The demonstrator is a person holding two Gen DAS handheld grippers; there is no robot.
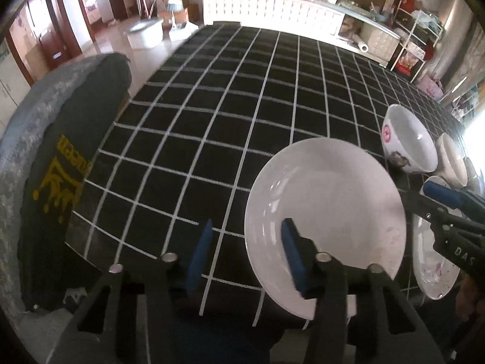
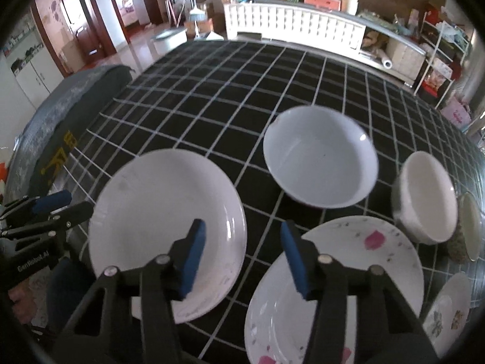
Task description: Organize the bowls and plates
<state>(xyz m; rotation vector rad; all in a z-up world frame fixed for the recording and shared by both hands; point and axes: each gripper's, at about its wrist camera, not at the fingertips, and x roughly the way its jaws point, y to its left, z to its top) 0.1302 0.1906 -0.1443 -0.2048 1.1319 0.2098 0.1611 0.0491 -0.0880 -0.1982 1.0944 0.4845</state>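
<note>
A plain white plate (image 1: 327,209) (image 2: 163,227) lies on the black grid tablecloth (image 1: 212,139) near its front edge. My left gripper (image 1: 247,254) is open just above the cloth, its right finger over the plate's left rim. My right gripper (image 2: 242,257) is open and empty, hovering between the plain plate and a speckled plate with pink marks (image 2: 357,261) (image 1: 430,257). A large white bowl (image 2: 321,157) (image 1: 409,139) and a smaller white bowl (image 2: 427,200) (image 1: 453,159) stand behind. The right gripper also shows in the left wrist view (image 1: 445,203).
A small floral dish (image 2: 448,312) sits at the front right, another rim (image 2: 471,227) at the far right edge. A grey padded chair back (image 1: 54,157) stands left of the table. White cabinets (image 2: 291,21) and cluttered shelves lie beyond.
</note>
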